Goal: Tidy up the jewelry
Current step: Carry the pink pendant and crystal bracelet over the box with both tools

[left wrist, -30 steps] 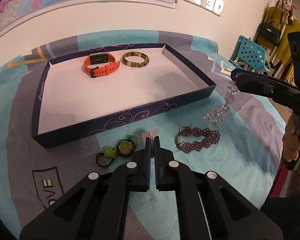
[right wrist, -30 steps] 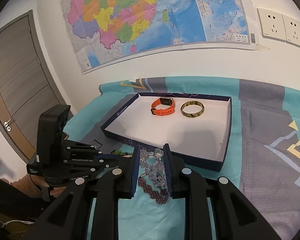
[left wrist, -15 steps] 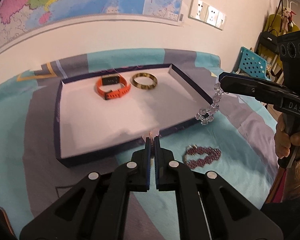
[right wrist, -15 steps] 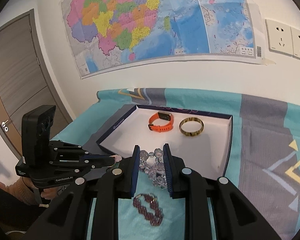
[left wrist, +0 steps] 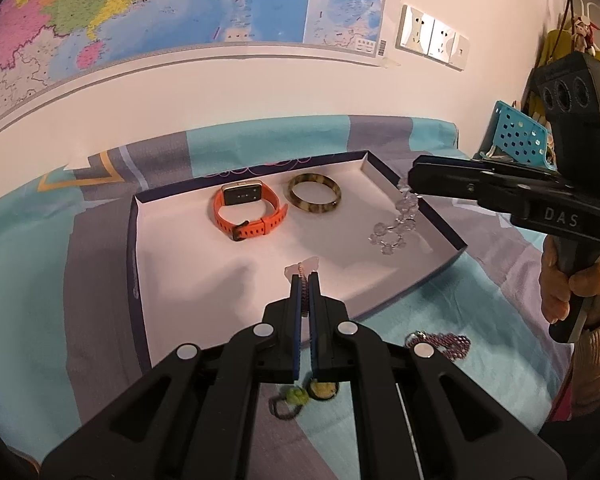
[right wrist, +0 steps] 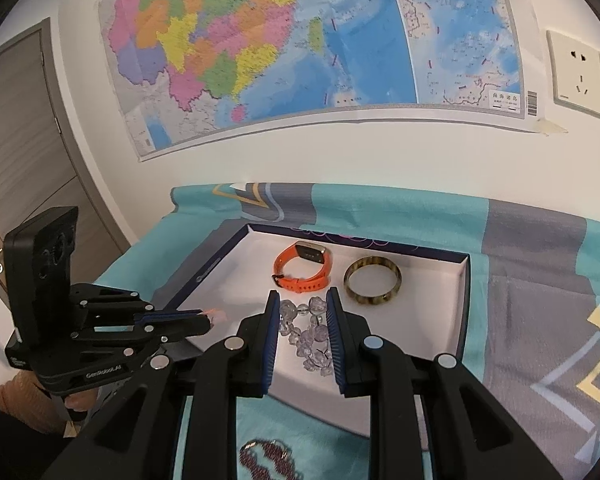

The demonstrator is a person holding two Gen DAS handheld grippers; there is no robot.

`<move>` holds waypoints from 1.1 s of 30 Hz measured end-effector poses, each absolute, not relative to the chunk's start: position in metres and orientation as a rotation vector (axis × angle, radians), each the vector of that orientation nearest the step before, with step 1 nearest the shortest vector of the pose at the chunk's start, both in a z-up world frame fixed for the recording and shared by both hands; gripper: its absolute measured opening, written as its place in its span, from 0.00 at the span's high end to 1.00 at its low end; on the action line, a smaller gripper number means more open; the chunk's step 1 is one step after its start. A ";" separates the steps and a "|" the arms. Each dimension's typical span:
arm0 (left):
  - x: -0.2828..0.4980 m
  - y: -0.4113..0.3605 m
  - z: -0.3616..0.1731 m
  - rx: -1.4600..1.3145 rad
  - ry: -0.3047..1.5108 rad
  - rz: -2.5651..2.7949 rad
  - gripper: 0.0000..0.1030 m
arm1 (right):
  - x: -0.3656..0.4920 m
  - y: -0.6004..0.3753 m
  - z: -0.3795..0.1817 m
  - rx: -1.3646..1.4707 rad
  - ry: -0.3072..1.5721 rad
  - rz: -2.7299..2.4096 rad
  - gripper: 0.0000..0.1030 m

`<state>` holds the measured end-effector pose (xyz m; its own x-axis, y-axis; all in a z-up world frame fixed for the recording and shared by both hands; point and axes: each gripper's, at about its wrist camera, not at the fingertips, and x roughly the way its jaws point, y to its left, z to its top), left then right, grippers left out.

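Observation:
A shallow dark-blue box with a white floor (left wrist: 204, 264) (right wrist: 236, 276) lies on the bed and holds an orange watch (left wrist: 248, 210) (right wrist: 302, 268) and a tortoiseshell bangle (left wrist: 315, 199) (right wrist: 374, 286). My right gripper (right wrist: 303, 300) (left wrist: 410, 190) is shut on a clear bead bracelet (right wrist: 308, 336) (left wrist: 394, 228) that hangs over the box's right part. My left gripper (left wrist: 306, 278) (right wrist: 212, 318) is shut on a small pink piece with a beaded cord (left wrist: 302, 269), held over the box's near side.
A dark red bead bracelet (left wrist: 440, 345) (right wrist: 268, 458) and a green-and-yellow charm on a cord (left wrist: 308, 394) lie on the teal-and-grey bedspread (left wrist: 480, 312) in front of the box. A wall with a map stands behind the bed. A blue perforated basket (left wrist: 518, 138) stands at the right.
Both grippers have risen and moved forward over the box. The clear bead bracelet now hangs over the box floor instead of outside its right rim. The left gripper still holds the pink piece.

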<state>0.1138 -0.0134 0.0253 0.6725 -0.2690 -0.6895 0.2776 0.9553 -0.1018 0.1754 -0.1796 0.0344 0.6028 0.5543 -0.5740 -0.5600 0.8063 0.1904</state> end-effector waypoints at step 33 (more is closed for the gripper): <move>0.174 -0.010 0.001 0.035 0.861 -0.251 0.97 | 0.242 -0.164 -0.002 0.021 0.750 0.589 0.79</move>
<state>0.1735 -0.0100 0.0008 0.6243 -0.2047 -0.7539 0.2327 0.9700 -0.0707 0.2420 -0.1644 -0.0022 0.5787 0.5109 -0.6357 -0.4963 0.8391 0.2225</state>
